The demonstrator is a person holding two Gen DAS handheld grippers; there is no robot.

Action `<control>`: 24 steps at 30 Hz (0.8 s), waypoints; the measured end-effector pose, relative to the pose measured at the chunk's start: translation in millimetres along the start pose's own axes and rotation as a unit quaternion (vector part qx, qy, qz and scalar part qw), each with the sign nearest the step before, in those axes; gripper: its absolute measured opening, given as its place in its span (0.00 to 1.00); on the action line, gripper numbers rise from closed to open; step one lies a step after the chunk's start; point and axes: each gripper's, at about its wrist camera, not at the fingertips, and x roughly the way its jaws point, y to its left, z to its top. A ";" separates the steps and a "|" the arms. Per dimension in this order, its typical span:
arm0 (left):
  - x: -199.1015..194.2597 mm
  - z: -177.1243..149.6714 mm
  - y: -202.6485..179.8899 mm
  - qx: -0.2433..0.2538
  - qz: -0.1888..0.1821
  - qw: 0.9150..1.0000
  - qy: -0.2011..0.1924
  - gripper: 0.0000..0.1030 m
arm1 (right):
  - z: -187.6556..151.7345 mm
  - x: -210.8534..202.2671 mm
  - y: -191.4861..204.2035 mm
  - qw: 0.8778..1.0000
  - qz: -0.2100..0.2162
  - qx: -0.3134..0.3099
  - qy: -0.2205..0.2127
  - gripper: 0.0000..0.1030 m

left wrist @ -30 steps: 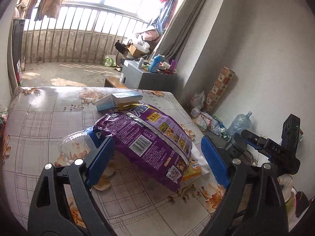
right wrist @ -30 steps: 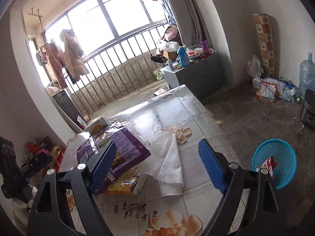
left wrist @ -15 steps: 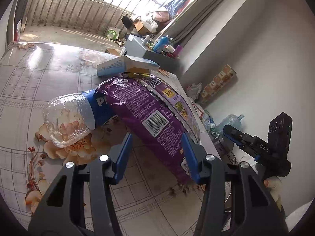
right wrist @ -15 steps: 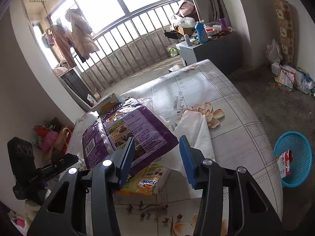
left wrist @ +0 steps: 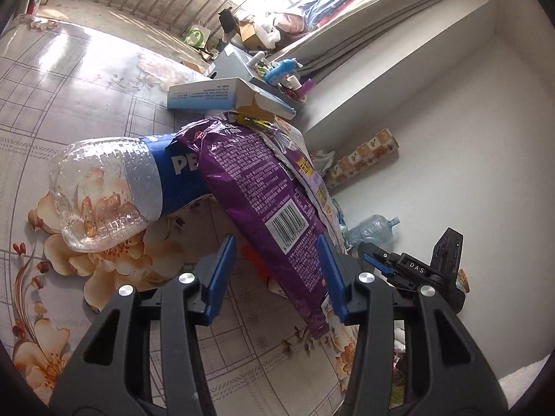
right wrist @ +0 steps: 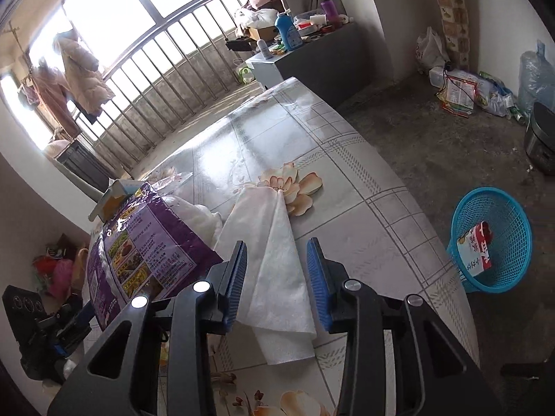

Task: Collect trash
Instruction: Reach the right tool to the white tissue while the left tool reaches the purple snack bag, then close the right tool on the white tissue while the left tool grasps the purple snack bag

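1. Purple snack bag point(left wrist: 263, 194) lies mid-table on the floral tablecloth point(left wrist: 69, 79), its near end between the closing jaws of the left gripper point(left wrist: 277, 274); contact unclear.
2. Right gripper point(right wrist: 277, 274) jaws closing astride white paper towel point(right wrist: 277, 260).
3. Clear plastic bottle point(left wrist: 111, 187) and blue-white carton point(left wrist: 211, 95) are both partly hidden by the bag.
4. Blue basket point(right wrist: 499, 242) on floor, right.
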 end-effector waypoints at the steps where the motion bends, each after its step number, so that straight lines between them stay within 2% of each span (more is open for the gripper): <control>1: -0.1 0.0 0.9 0.000 0.000 1.000 0.001 0.42 | -1.6 5.8 -4.5 1.000 -0.006 0.006 0.012 0.35; 7: -0.6 0.6 4.5 -0.001 -0.001 1.000 0.001 0.40 | -13.4 41.0 -9.8 0.997 -0.020 0.002 0.071 0.35; 10: -3.0 -1.4 4.4 0.001 0.001 1.000 0.000 0.40 | -12.6 45.3 1.9 0.997 -0.043 -0.038 0.060 0.36; 14: -4.7 -2.7 1.9 0.006 0.004 1.000 -0.003 0.39 | -15.1 48.6 21.5 0.990 -0.074 -0.097 0.067 0.35; 16: -5.7 -2.7 -0.1 0.009 0.005 1.000 -0.006 0.39 | -19.4 49.9 31.3 0.985 -0.092 -0.129 0.066 0.28; 18: -7.1 -3.4 -1.1 0.008 0.006 1.000 -0.007 0.39 | -22.7 49.1 37.6 0.981 -0.103 -0.150 0.063 0.14; 19: -7.5 -3.7 -1.6 0.008 0.007 1.000 -0.007 0.39 | -22.7 48.6 37.2 0.983 -0.089 -0.149 0.067 0.04; 24: -10.4 -5.0 -4.9 0.011 0.013 1.000 -0.009 0.39 | -18.6 34.8 21.7 0.992 -0.055 -0.104 0.048 0.03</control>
